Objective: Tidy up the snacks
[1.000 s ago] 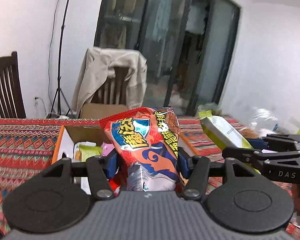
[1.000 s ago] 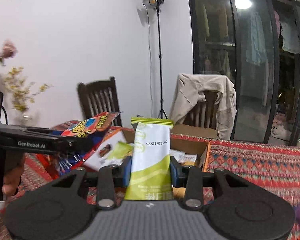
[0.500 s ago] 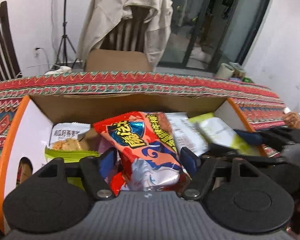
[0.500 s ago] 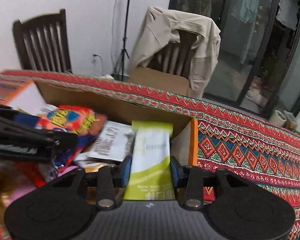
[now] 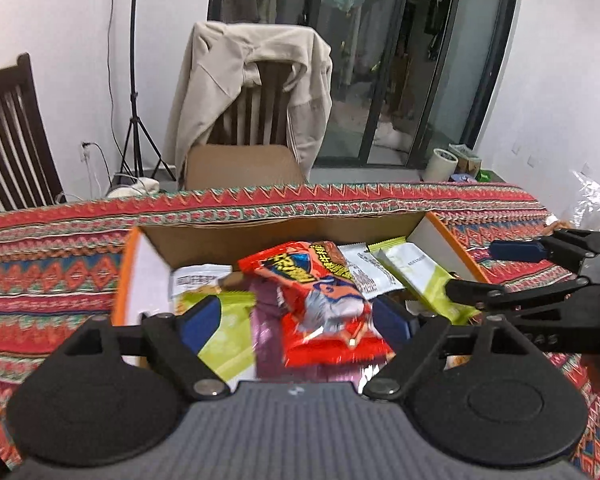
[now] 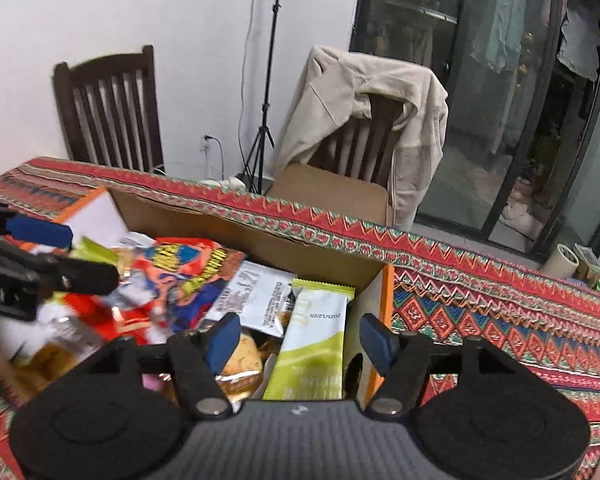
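An open cardboard box (image 5: 260, 236) with orange edges sits on the patterned tablecloth and holds several snack packs. A red snack bag (image 5: 320, 300) lies in it between the blue pads of my left gripper (image 5: 296, 322). The jaws are opening and the pads stand clear of the bag. At the box's right wall rests a green-and-white bar (image 6: 316, 328), between the fingers of my right gripper (image 6: 300, 338). Those jaws are opening too, with a gap on each side of the bar. The right gripper (image 5: 492, 270) shows at the right of the left wrist view, over the box's right end.
A white packet (image 5: 364, 276) and a green-and-white pack (image 5: 204, 280) also lie in the box. Behind the table stand a chair draped with a beige jacket (image 5: 252, 80), a dark wooden chair (image 5: 8, 132) and a light-stand tripod (image 5: 134, 120). Crinkled plastic (image 5: 592, 208) lies at far right.
Both grippers came down over the box and opened. The red bag left the left grip and the green-and-white bar left the right grip; both now rest in the box.
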{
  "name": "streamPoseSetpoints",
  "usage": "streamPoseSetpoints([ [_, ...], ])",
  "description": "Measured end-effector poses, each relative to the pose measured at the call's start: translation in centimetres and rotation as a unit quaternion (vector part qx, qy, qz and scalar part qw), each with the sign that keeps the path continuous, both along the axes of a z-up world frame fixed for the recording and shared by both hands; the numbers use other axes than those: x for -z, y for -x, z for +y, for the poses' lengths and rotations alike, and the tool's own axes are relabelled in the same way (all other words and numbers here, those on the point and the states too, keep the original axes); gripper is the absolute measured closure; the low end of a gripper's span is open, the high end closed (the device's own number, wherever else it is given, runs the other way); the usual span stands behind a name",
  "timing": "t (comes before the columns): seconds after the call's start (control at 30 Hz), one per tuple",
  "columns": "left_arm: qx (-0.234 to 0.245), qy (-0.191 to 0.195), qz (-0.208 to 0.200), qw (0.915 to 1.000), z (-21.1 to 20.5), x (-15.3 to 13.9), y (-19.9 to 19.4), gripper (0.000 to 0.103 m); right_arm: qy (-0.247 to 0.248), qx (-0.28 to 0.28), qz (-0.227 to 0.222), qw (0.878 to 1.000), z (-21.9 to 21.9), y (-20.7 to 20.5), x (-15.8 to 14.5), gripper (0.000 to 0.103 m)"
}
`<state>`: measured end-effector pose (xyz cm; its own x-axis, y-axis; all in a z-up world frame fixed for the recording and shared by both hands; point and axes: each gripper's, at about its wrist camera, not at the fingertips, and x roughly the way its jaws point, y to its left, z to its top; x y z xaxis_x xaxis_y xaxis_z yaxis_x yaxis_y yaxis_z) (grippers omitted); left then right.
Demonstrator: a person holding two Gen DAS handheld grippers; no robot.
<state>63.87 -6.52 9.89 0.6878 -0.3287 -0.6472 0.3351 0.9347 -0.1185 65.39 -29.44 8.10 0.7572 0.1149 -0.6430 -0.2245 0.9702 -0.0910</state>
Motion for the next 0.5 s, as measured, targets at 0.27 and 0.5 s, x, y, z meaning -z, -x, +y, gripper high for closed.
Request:
streamPoseSetpoints([
  [0.27,-0.025,0.009,-0.055,0.9982,5.6,-3.5,10.6,0.013,-0.007,-0.023,-0.041,0.999,-0.8,8.5,-4.7,0.027],
  [0.5,-0.04,0.047,-0.111,0.9919,8.5,-4.0,22.8,0.006,-0.041,-0.036,-0.101,0.993,-1.5,20.2,-7.1,0.018],
])
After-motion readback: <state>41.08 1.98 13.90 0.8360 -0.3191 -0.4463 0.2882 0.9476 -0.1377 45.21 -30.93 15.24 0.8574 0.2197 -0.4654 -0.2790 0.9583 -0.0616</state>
